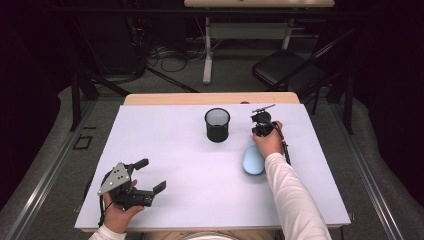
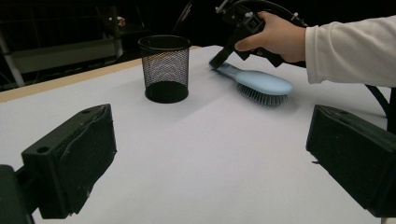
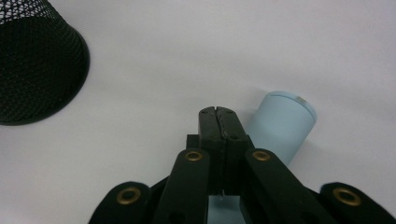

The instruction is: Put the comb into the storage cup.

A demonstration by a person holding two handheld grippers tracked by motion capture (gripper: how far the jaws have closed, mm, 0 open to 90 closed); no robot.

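The brush [image 1: 253, 160] lies on the white table [image 1: 175, 155], right of centre and nearer the person than the cup [image 1: 217, 125]. Its pale blue back faces up and the bristles face down onto the table, as the left gripper view [image 2: 264, 84] makes plain. Its handle points away from the person, toward the far edge, and its round end shows in the right gripper view [image 3: 282, 123].

The right gripper [image 1: 262, 131] comes down on that handle, tips pointing at the table. Its jaws are pressed together with no gap between them, and nothing sits between the pads; the closed tips rest just beside the handle end, on the cup's side of it. Whether they touch the handle I cannot tell. The right hand [image 1: 270, 142] wraps the gripper's body, a white sleeve trailing back toward the near edge.

The cup, a black mesh one, stands upright just beyond and to the left of the brush, apart from it.

The left gripper [image 1: 150, 176] rests well apart from all this, at the near left corner of the table, held in the left hand [image 1: 117, 212]. Its jaws stand wide apart with only bare table between them, aimed across toward the cup and brush.
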